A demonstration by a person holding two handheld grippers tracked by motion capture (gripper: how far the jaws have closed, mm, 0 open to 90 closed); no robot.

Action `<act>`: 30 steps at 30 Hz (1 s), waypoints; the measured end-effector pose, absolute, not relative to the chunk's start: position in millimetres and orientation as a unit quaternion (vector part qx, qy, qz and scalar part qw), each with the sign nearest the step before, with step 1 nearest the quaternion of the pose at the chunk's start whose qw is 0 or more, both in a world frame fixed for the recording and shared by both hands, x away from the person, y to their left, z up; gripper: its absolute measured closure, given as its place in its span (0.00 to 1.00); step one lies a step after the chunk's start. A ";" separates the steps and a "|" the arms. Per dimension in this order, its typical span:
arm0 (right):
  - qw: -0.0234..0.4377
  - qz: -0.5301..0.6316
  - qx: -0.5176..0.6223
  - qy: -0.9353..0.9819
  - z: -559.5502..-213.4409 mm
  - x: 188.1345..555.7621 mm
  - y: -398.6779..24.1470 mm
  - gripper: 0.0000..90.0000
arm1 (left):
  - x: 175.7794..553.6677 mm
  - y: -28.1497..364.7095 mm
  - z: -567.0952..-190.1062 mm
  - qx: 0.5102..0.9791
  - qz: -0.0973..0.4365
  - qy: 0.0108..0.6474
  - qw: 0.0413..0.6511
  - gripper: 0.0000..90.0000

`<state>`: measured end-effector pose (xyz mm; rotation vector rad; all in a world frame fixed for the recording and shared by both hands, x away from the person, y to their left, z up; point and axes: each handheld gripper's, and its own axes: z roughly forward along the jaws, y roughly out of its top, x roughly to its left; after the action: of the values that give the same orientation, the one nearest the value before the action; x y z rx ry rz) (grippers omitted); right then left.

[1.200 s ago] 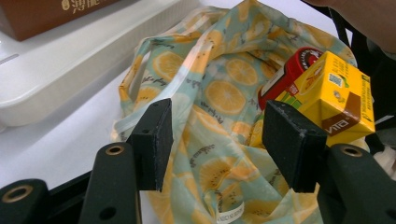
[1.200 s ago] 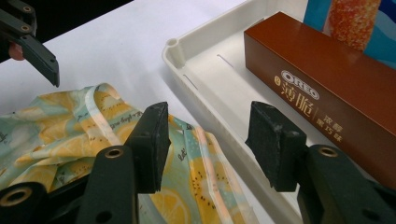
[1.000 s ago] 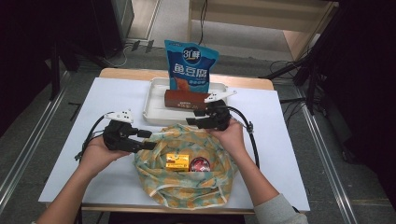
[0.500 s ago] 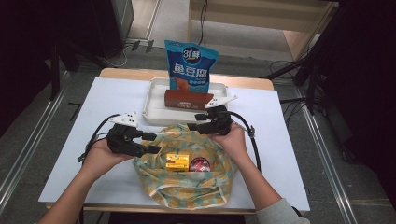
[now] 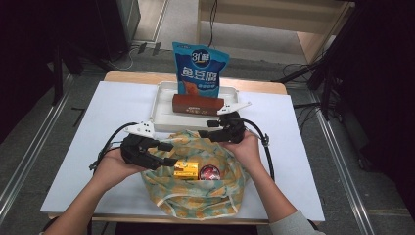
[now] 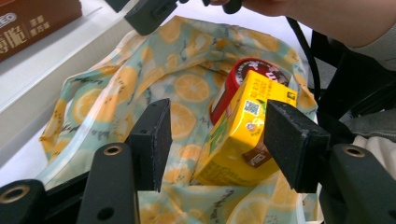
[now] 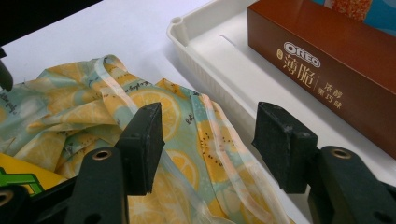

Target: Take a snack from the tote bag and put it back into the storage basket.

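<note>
Fingers (image 6: pixel 152 140) of the left gripper (image 5: pixel 164 152) stand apart around the yellow box (image 6: pixel 243 135), not pressing it. Right gripper (image 5: pixel 208 134) fingers have just been opening over the bag (image 5: pixel 195 196) rim at 12 o'clock; the bag lies on the counter (image 5: pixel 98 117).

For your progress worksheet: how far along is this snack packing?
Done: yellow carton and red-lidded tub lie inside the lemon-print bag. In hand: both tongs, left and right, hover open at its mouth. Left: Oreo box and blue snack pouch remain in the white tray.
</note>
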<state>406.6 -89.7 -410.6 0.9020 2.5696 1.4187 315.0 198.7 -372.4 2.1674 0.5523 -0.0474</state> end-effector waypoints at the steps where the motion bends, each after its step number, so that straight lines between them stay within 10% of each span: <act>1: 0.035 0.462 0.294 0.836 -410.8 406.7 -90.1 0.48 | 314.4 197.3 -372.4 0.871 -0.019 0.221 0.438 0.47; 30: 0.039 0.459 0.307 0.833 -413.6 407.7 -95.0 0.47 | 302.6 163.7 -397.5 0.899 -0.039 0.168 0.404 0.44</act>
<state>407.7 -95.0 -413.6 0.9407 2.5522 1.4081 302.6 163.7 -397.5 2.2692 0.4239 -0.0974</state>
